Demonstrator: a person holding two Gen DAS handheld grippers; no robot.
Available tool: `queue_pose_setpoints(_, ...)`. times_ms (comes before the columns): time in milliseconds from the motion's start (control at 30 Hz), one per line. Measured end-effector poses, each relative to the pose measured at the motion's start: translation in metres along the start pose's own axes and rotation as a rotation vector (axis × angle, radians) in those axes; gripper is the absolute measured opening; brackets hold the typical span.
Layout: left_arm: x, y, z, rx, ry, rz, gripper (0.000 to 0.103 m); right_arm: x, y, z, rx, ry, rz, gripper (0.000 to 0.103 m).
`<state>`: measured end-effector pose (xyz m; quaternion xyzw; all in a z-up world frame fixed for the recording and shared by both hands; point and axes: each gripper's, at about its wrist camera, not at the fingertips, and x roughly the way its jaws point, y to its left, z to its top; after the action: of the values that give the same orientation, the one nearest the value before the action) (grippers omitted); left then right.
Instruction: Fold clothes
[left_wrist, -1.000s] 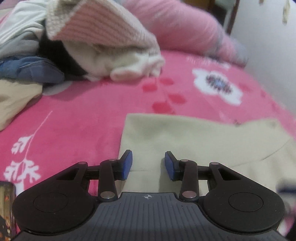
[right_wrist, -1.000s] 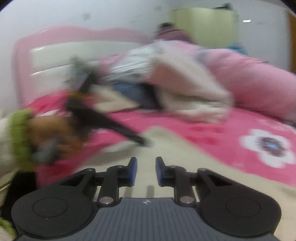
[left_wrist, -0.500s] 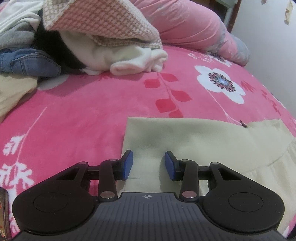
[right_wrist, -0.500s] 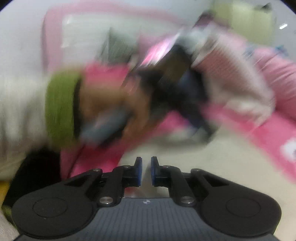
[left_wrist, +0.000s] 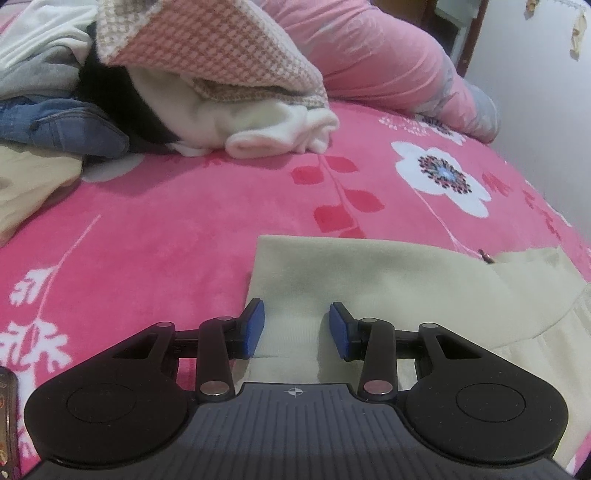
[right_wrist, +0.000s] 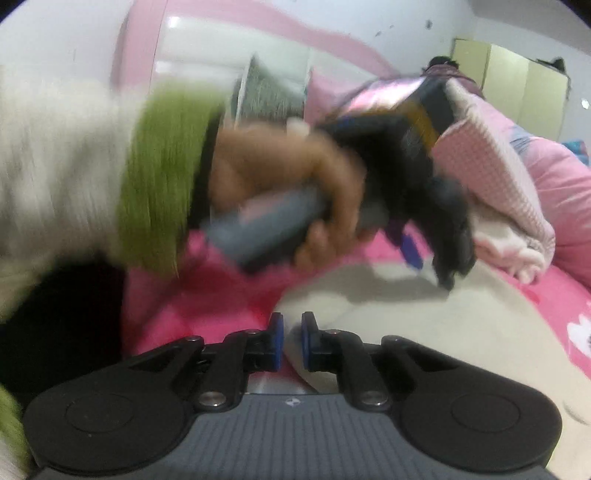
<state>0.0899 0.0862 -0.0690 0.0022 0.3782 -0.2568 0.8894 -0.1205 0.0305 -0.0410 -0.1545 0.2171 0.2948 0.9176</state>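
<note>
The left gripper (left_wrist: 294, 326) hangs half open over the near left corner of a beige garment (left_wrist: 388, 280), its pads straddling the cloth without pressing, likely lined up to pinch that corner. The right gripper (right_wrist: 291, 341) is nearly shut on the garment's edge, probably to lift it for a fold. At eleven o'clock in the left view, a pile of unfolded clothes (left_wrist: 207, 85) waits on the pink bedspread (left_wrist: 166, 236).

Beige garment (left_wrist: 388, 280) lies flat, seemingly folded, on bed.
</note>
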Motion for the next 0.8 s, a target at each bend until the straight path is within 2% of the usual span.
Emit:
queue_pose_setpoints(67, -0.009, 0.001, 0.001, -0.023, -0.03, 0.01, 0.04, -0.025, -0.016, 0.009, 0.052, -0.054, -0.044, 0.01)
queue_pose_setpoints(133, -0.022, 0.003, 0.002, -0.054, -0.073, 0.021, 0.04, -0.056, -0.044, 0.009, 0.126, -0.082, -0.138, 0.011)
queue_pose_setpoints(233, -0.046, -0.002, -0.001, -0.063, -0.136, 0.021, 0.043, -0.098, -0.093, -0.008, 0.229, -0.076, -0.349, 0.011)
queue_pose_setpoints(333, -0.071, -0.014, -0.008, -0.037, -0.189, 0.011, 0.046, -0.134, -0.137, -0.034, 0.333, -0.014, -0.567, 0.011)
queue_pose_setpoints(400, -0.079, -0.03, -0.019, 0.003, -0.176, -0.011, 0.052, -0.15, -0.146, -0.051, 0.346, 0.02, -0.689, 0.012)
queue_pose_setpoints(500, -0.077, -0.05, -0.037, 0.021, -0.118, -0.062, 0.052, -0.175, -0.156, -0.077, 0.361, 0.064, -0.843, 0.012)
queue_pose_setpoints(567, -0.066, -0.06, -0.051, 0.026, -0.067, -0.087, 0.052, -0.179, -0.16, -0.101, 0.415, 0.125, -0.874, 0.012)
queue_pose_setpoints(633, -0.05, -0.063, -0.061, 0.031, -0.025, -0.049, 0.052, -0.17, -0.174, -0.134, 0.507, 0.229, -0.874, 0.011)
queue_pose_setpoints(700, -0.047, -0.064, -0.062, 0.029, -0.023, -0.034, 0.052, -0.178, -0.178, -0.147, 0.525, 0.204, -0.856, 0.011)
queue_pose_setpoints(800, -0.048, -0.065, -0.056, 0.019, -0.01, -0.015, 0.052, -0.194, -0.184, -0.132, 0.566, 0.187, -0.833, 0.012)
